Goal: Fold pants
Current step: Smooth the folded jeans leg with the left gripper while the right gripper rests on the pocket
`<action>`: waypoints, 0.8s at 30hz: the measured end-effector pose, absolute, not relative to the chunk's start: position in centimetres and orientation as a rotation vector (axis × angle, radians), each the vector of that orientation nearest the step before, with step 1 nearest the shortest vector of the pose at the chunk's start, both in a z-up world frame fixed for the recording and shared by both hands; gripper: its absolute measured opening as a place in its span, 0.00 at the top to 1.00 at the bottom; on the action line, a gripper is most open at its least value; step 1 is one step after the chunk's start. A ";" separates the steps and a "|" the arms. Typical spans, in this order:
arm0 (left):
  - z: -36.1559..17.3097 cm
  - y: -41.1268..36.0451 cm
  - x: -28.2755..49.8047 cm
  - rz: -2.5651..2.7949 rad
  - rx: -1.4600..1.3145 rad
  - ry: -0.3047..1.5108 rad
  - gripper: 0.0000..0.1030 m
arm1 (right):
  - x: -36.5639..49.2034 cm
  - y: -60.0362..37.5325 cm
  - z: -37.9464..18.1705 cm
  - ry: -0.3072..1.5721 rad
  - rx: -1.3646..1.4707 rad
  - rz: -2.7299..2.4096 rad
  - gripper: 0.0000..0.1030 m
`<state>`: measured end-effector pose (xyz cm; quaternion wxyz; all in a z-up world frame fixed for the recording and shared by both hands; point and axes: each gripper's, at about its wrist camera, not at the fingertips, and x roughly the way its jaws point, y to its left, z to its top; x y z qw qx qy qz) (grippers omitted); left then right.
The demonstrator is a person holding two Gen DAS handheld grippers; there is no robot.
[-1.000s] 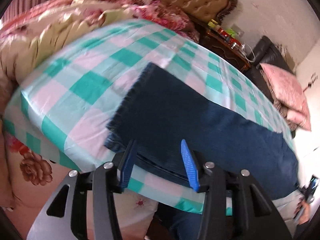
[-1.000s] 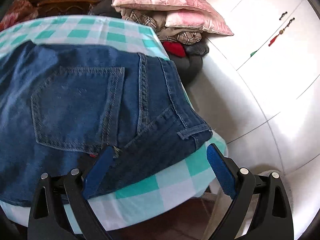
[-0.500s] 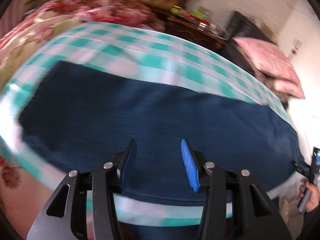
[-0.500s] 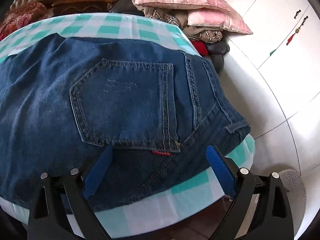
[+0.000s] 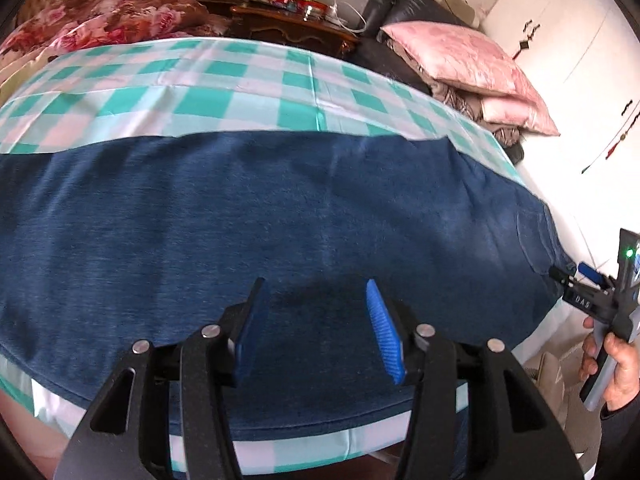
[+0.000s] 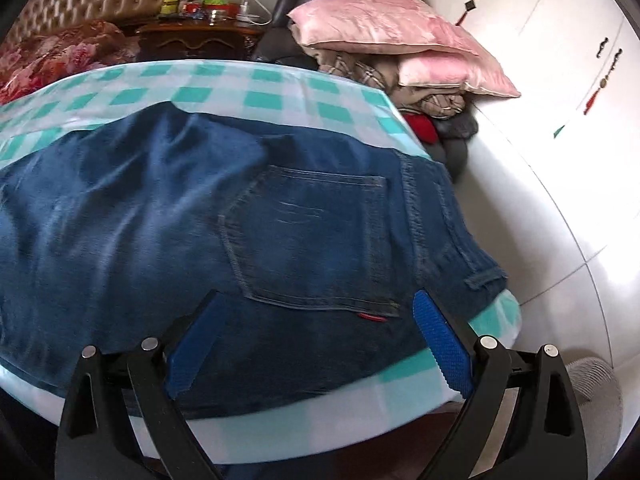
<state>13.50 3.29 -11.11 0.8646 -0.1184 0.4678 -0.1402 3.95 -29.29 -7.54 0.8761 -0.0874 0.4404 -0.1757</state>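
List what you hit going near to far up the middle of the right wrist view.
Checked cloth's front edge → jeans, back pocket up → bare checked cloth behind them → dark wooden nightstand with clutter on top.

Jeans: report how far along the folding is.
Done: the jeans lie flat on the checked cloth, apparently one leg over the other, back pocket up. In hand: nothing; the left gripper is opening over the leg and the right gripper is open over the waist. Left: folding them across their length.
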 end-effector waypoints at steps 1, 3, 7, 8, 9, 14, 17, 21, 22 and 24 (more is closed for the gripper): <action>-11.4 3.4 13.6 -0.292 -0.250 0.987 0.51 | 4.2 -29.0 -7.7 0.925 -0.188 -0.364 0.12; -11.9 4.6 13.4 -0.283 -0.281 0.993 0.51 | 4.6 -28.5 -8.2 0.930 -0.217 -0.357 0.12; -11.8 11.5 12.2 -0.278 -0.453 0.957 0.51 | 4.8 -28.4 -10.9 0.983 -0.305 -0.406 0.12; -11.8 14.1 11.7 -0.259 -0.496 0.944 0.51 | 4.3 -28.8 -10.8 0.962 -0.279 -0.397 0.12; -11.7 15.9 11.3 -0.245 -0.526 0.938 0.51 | 4.2 -29.1 -10.9 0.965 -0.270 -0.392 0.12; -12.3 28.2 8.5 -0.057 -0.701 0.918 0.50 | 4.2 -29.3 -10.6 0.974 -0.319 -0.418 0.12; -12.4 32.4 7.5 0.001 -0.753 0.922 0.51 | 4.1 -29.7 -10.6 0.975 -0.338 -0.438 0.12; -11.9 32.6 7.3 0.017 -0.703 0.926 0.50 | 4.3 -29.3 -10.8 0.975 -0.362 -0.470 0.12; -12.1 32.5 7.3 0.014 -0.712 0.929 0.50 | 4.2 -29.2 -10.8 0.974 -0.365 -0.480 0.12; -12.2 32.4 7.4 0.016 -0.704 0.924 0.49 | 4.1 -29.3 -10.9 0.975 -0.357 -0.487 0.12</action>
